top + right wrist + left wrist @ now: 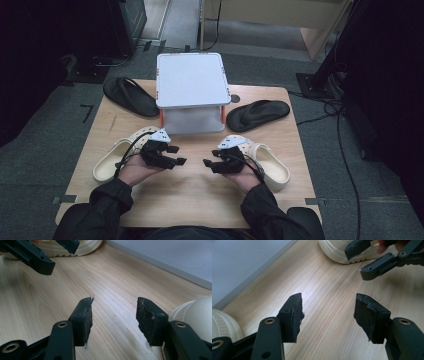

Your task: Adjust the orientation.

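Note:
Two cream clogs lie on the wooden table [195,200]: the left clog [112,160] beside my left hand, the right clog [270,162] beside my right hand. My left gripper [176,155] and right gripper [210,159] face each other just above the table's middle, a short gap apart. Both stand open with nothing between the jaws. In the left gripper view my left gripper [328,312] frames bare wood, with the right gripper [354,262] and right clog [337,250] beyond. In the right gripper view my right gripper [113,315] points at the left gripper [62,258] and left clog [85,247].
A white two-level stand [190,80] sits at the table's back middle. A black sandal [130,96] lies left of it and another black sandal [257,114] right of it. Cables run over the grey floor at the right.

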A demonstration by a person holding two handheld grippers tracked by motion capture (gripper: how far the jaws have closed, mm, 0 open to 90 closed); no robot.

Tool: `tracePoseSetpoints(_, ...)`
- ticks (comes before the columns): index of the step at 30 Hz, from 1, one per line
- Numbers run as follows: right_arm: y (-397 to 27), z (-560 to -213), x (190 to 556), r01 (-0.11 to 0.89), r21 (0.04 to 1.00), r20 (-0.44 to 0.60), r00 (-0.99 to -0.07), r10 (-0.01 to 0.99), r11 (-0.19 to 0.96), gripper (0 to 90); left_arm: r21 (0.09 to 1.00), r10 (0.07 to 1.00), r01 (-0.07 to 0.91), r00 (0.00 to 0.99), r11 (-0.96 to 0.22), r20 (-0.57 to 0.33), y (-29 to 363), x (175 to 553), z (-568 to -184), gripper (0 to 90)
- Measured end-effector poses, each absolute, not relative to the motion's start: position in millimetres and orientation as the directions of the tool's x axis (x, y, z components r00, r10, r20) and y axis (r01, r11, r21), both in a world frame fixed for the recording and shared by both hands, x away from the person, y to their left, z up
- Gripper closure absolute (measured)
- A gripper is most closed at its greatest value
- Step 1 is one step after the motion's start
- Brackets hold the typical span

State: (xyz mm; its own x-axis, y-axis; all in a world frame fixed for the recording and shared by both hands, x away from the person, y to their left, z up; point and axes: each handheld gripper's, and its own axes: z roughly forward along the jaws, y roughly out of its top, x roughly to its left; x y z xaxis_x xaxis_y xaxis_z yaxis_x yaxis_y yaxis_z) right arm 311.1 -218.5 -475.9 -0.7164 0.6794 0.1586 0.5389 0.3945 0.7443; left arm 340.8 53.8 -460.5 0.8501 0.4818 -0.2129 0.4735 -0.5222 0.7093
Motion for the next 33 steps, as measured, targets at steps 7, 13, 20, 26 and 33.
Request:
tracePoseSetpoints(7,-219,-474,311,0.534,0.748,0.165,-0.725,0.668,0.395,49.1,0.715,0.477,0.473,0.851,-0.515,-0.219,58,338,-453,40.2)
tracePoseSetpoints(13,-219,-473,310,0.529,0.745,0.161,-0.733,0.661,0.405,49.7,0.717,0.481,0.472,0.85,-0.513,-0.216,61,336,-448,41.0)
tracePoseSetpoints(20,-216,-472,312,0.523,0.746,0.166,-0.746,0.645,0.413,52.4,0.722,0.495,0.477,0.842,-0.502,-0.212,73,334,-440,41.2)
tracePoseSetpoints(26,-214,-474,314,0.542,0.728,0.195,-0.751,0.631,0.42,52.2,0.723,0.503,0.481,0.838,-0.496,-0.212,84,334,-434,41.6)
tracePoseSetpoints(33,-214,-475,316,0.544,0.724,0.2,-0.754,0.625,0.424,52.3,0.731,0.526,0.483,0.827,-0.482,-0.2,101,334,-427,41.7)
